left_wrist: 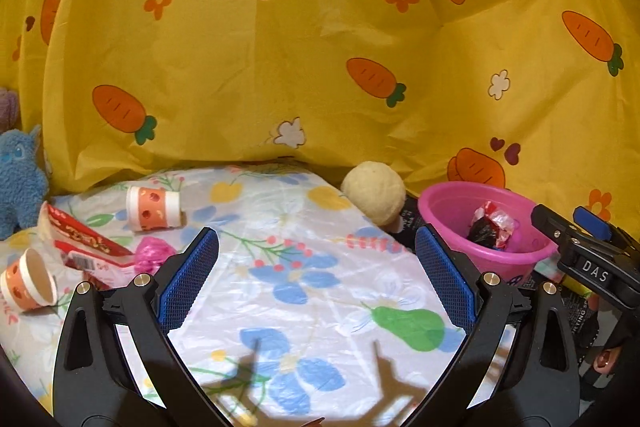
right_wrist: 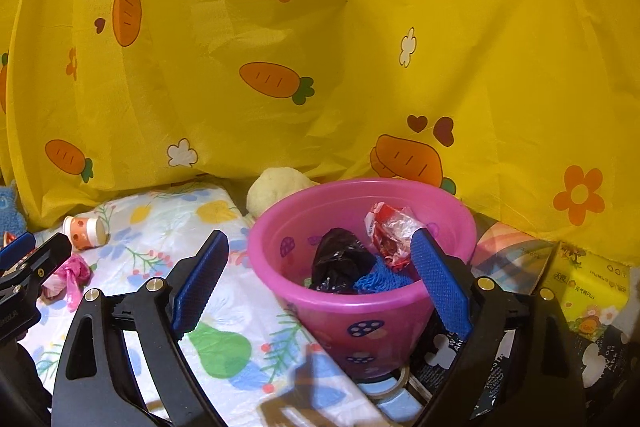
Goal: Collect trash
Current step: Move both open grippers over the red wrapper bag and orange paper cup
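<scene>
where left wrist shows red wrapper (left_wrist: pixel 82 241), right wrist yellow tissue pack (right_wrist: pixel 591 297)

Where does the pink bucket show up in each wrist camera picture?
Left wrist view: pink bucket at right, behind the gripper's right finger.
Right wrist view: pink bucket at center, between the open fingers.
Shared landmark: cream ball just left of it.

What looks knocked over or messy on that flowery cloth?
Two paper cups lie tipped on their sides at the left, beside a torn red wrapper and a crumpled pink bag, all outside the pink bucket.
</scene>
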A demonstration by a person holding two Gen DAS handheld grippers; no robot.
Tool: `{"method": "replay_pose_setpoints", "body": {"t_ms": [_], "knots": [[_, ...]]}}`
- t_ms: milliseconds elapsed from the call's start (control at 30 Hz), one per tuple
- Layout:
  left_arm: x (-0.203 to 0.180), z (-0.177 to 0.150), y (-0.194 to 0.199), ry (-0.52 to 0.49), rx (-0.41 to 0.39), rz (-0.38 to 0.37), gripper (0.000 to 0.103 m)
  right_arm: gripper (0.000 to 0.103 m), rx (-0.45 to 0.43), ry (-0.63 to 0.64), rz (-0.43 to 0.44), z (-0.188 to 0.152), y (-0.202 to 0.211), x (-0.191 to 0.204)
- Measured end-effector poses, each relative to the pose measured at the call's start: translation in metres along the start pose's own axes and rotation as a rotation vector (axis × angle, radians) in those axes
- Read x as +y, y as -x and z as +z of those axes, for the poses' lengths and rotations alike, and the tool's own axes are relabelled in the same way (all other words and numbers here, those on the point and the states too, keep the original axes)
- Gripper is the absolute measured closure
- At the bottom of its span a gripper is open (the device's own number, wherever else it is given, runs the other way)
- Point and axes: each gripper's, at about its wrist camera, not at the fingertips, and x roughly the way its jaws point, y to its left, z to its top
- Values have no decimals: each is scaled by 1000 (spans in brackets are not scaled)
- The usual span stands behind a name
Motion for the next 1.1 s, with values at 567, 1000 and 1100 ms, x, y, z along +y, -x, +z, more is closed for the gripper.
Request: {"method": "replay_pose_setpoints", "body": {"t_ms": [567, 1000, 1100], "knots": [[141, -31, 46, 143, 21, 395, 6, 14, 68, 123, 273, -24, 8, 124], [223, -44, 86, 249, 26, 610, 6, 14, 132, 276, 501, -46, 1, 248], [236, -47, 88, 281, 34, 619, 6, 14, 144, 304, 539, -48, -6, 273]]}}
